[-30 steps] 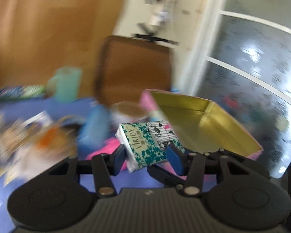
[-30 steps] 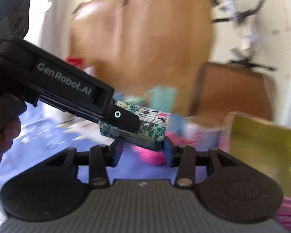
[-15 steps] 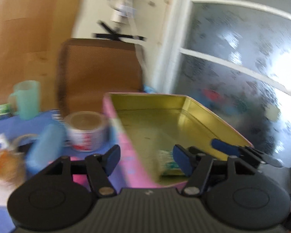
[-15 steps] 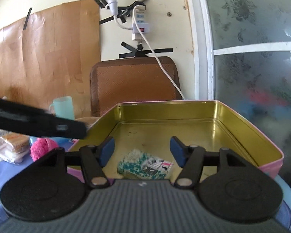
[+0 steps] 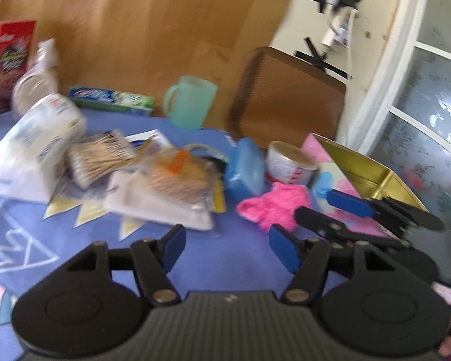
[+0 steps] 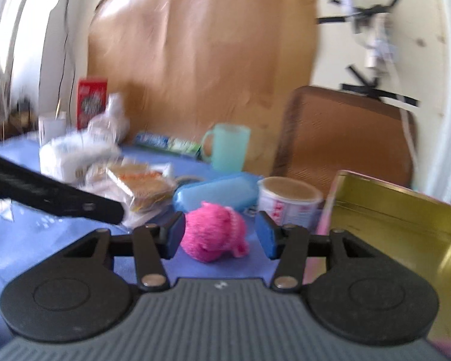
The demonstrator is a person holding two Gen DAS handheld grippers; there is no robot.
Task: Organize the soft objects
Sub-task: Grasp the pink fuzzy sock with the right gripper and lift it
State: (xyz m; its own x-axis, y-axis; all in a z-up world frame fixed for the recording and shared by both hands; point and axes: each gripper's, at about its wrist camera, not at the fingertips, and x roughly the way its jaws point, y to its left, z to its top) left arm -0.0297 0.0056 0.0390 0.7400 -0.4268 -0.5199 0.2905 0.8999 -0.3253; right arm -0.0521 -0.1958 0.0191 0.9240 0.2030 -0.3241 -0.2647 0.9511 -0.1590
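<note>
My left tongs (image 5: 225, 245) are open with nothing between them, only bare blue bench (image 5: 225, 270) ahead. My right tongs (image 6: 219, 236) are closing, with the pink fluffy toy (image 6: 215, 234) sitting on the bench between the pads; I see small gaps on both sides, so they are not pressing it. In the left view the same pink toy (image 5: 273, 206) lies just ahead and to the right, with my right tongs (image 5: 336, 210) reaching in beside it. The gold tin (image 6: 400, 219) stands open, close on the right. Behind the toy sit a blue case (image 6: 216, 194) and a white tub (image 6: 288, 201). Only the left view shows the messy pile of plastic packs (image 5: 165, 186).
</note>
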